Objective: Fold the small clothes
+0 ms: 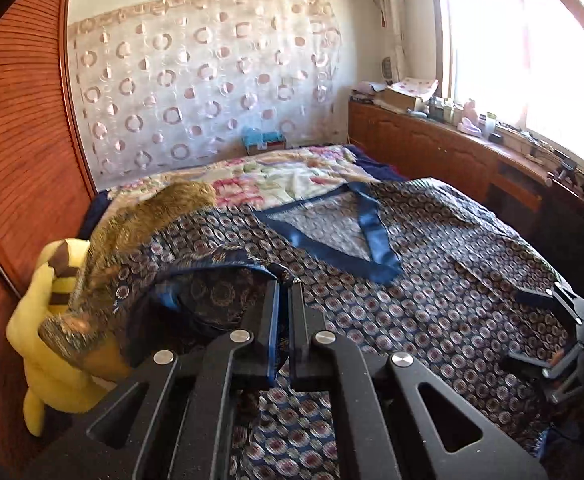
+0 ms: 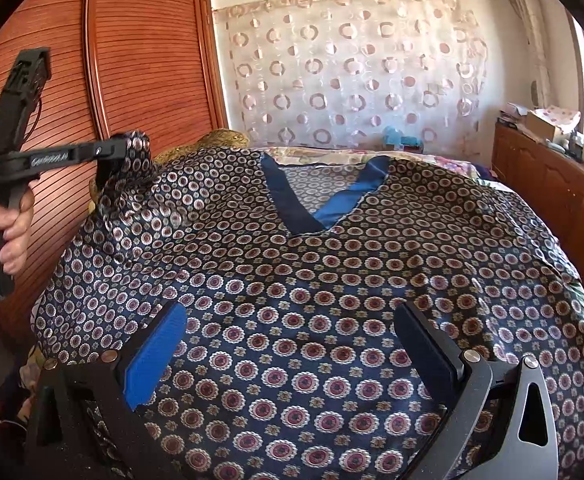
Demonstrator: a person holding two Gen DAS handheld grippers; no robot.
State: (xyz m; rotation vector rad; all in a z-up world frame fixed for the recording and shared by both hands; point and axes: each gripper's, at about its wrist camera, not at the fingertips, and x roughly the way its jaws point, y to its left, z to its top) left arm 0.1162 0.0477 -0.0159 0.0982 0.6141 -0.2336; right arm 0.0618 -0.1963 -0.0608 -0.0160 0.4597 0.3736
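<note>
A dark blue satin top [image 2: 332, 280] with a circle print and a blue V-neck band [image 2: 292, 208] lies spread on the bed. My left gripper [image 1: 285, 280] is shut on the top's left sleeve edge [image 1: 211, 264] and holds it lifted off the bed; it also shows in the right wrist view [image 2: 127, 152] with the cloth hanging from it. My right gripper [image 2: 292, 336] is open, its fingers wide apart just above the top's lower front. It shows at the right edge of the left wrist view [image 1: 564, 320].
A yellow plush toy [image 1: 51, 320] and a brown furry cushion [image 1: 151, 216] sit at the bed's left side by the wooden wardrobe [image 2: 131, 60]. A floral quilt [image 1: 292, 176] covers the far bed. A wooden cabinet [image 1: 432, 148] with clutter runs under the window.
</note>
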